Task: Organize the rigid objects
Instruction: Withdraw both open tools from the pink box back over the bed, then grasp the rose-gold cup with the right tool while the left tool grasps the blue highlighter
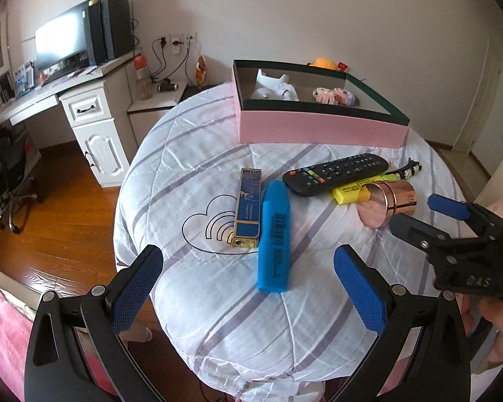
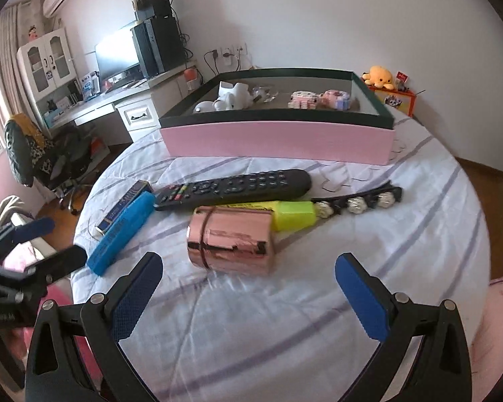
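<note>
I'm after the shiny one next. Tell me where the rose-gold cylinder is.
The rose-gold cylinder lies on its side on the quilt, centred just ahead of the open right tool, its far end against the yellow highlighter, near the black remote.

A monitor (image 1: 62, 42) stands on the white desk (image 1: 84, 100); perhaps an octopus plush (image 2: 380, 76) sits by the wall.

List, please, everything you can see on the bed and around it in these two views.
box: 1, pink with dark rim, far side of bed, holding white and pink items
remote control: 1, black, before the box
blue marker: 1, blue, bed centre-left
slim box: 1, navy and gold, beside the blue marker
yellow highlighter: 1, yellow, behind the jar
jar: 1, rose-gold, on its side
hair clip: 1, black with pale beads, right
plush toy: 1, yellow, by the wall
monitor: 1, black, on desk
left hand-held gripper: 1, open
right hand-held gripper: 1, open
</note>
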`<state>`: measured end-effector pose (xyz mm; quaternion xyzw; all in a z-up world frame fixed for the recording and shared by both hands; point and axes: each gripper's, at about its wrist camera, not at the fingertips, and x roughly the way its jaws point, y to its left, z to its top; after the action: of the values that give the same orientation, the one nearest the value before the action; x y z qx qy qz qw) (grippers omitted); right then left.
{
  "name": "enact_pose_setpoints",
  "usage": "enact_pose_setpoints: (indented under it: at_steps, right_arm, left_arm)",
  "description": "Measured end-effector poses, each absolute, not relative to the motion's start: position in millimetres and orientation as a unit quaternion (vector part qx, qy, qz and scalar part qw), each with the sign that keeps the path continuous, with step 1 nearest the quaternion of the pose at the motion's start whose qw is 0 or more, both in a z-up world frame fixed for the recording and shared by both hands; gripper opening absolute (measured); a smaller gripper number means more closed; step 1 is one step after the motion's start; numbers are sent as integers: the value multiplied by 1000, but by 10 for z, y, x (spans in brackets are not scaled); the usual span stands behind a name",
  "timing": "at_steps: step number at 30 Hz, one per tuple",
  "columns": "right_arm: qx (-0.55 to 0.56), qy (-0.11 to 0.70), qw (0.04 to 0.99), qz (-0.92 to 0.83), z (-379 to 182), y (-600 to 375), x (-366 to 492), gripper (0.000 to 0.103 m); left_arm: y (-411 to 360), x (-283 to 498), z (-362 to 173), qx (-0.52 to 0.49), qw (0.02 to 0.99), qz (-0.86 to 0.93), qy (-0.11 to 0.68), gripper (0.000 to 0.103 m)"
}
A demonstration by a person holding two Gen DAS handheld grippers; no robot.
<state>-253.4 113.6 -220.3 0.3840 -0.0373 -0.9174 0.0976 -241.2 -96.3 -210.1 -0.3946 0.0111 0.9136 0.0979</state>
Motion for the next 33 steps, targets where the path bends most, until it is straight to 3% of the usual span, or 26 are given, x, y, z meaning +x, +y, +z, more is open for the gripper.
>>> enact_pose_setpoints:
  at_steps: [3,6,8,9,25,27,31,33]
  right_arm:
    - [389,-43,95,-915,-2247,1108,-2609,102]
    - [398,-46,102,-911,-2295,1088,-2692,90]
    - [406,-51,113,-906,-2343,1108,-2719,65]
    - [411,-52,119,-902,-2373,1122,-2727,61]
    - [409,-53,114,-904,-2350,1595,-2565,55]
    - [409,-53,117,-904,-2348,1599,-2576,56]
    - [409,-53,120,-903,-2366,1601,-2582,56]
    - [409,-53,123,-903,-2371,1610,-2581,56]
  left_arm:
    - [-957,-2424,-2103,-396,101,913,11,103]
    - [-919,-2447,-2104,-398,105,911,11,103]
    - [-883,-2458,-2112,-399,108,910,16,103]
    - [-863,-2464,-2117,-399,110,910,19,103]
    - [-837,-2513,-2290,-403,123,907,0,100]
    - [-775,-2525,-2326,-411,129,902,9,89]
    - [-708,-2573,-2409,-420,140,897,10,82]
    - [-684,-2595,-2435,-418,120,900,22,59]
